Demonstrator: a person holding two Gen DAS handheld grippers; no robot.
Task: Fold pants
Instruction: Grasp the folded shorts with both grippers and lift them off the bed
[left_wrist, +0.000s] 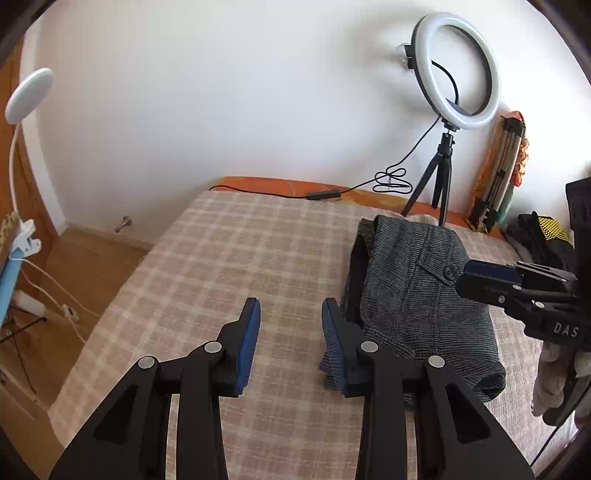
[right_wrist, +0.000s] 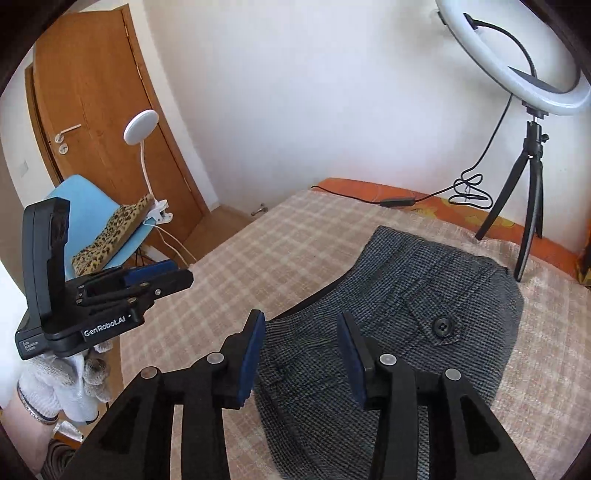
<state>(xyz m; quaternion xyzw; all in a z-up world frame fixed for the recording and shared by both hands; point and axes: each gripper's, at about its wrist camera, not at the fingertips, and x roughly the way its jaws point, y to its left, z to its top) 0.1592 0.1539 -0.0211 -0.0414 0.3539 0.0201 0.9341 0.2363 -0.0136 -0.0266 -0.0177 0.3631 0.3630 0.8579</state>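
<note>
The grey checked pants lie folded into a compact stack on the plaid bed cover, a buttoned back pocket facing up. My left gripper is open and empty, hovering above the cover just left of the stack. My right gripper is open and empty, hovering over the stack's near left edge. In the left wrist view the right gripper reaches in from the right over the pants. In the right wrist view the left gripper is at the left, held by a gloved hand.
A ring light on a black tripod stands at the bed's far right, its cable running along the orange far edge. A clip lamp, blue chair and wooden door are left of the bed. Dark clothes lie at the far right.
</note>
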